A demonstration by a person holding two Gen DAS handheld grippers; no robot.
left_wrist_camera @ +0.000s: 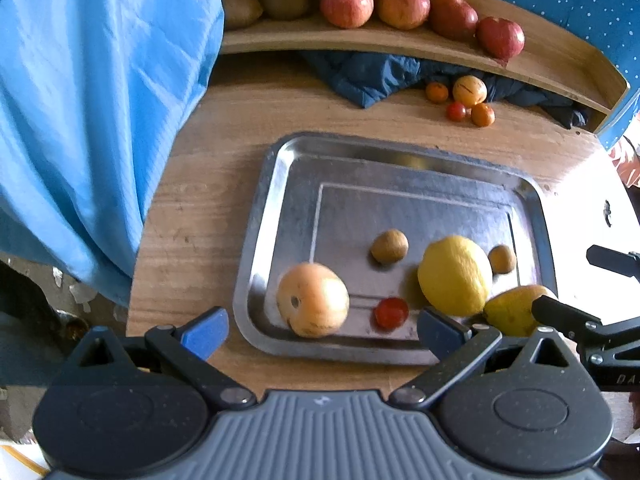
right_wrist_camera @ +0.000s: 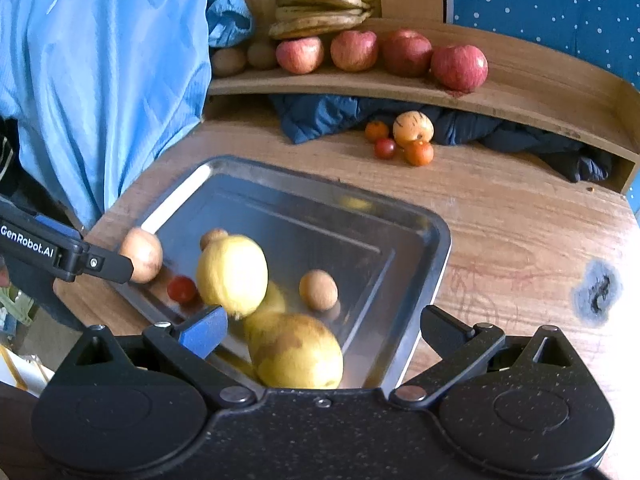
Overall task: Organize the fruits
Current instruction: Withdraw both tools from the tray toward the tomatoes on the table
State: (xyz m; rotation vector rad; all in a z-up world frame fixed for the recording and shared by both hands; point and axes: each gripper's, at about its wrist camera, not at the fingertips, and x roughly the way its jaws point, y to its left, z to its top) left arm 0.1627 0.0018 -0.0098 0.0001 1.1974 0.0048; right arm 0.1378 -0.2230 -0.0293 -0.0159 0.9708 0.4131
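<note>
A steel tray (left_wrist_camera: pixel 280 184) (right_wrist_camera: pixel 432 248) lies on the wooden table. It holds an orange-pink round fruit (left_wrist_camera: pixel 313 299) (right_wrist_camera: pixel 142 254), a lemon (left_wrist_camera: pixel 455 275) (right_wrist_camera: pixel 233 274), a yellow pear (left_wrist_camera: pixel 516 314) (right_wrist_camera: pixel 298 354), a cherry tomato (left_wrist_camera: pixel 391 312) (right_wrist_camera: pixel 182 289) and two small brown fruits (left_wrist_camera: pixel 389 246) (right_wrist_camera: pixel 318 290). My left gripper (left_wrist_camera: pixel 322 330) is open just above the tray's near edge, the round fruit between its fingers. My right gripper (right_wrist_camera: pixel 322 330) is open over the tray's corner, with the pear between its fingers.
A curved wooden shelf (right_wrist_camera: pixel 520 92) at the back carries red apples (right_wrist_camera: pixel 459 67), kiwis (right_wrist_camera: pixel 228 61) and bananas (right_wrist_camera: pixel 324 4). Small tomatoes and a pale round fruit (right_wrist_camera: pixel 413 128) lie on the table by a dark blue cloth (right_wrist_camera: pixel 328 114). Light blue fabric (left_wrist_camera: pixel 92 100) hangs at the left.
</note>
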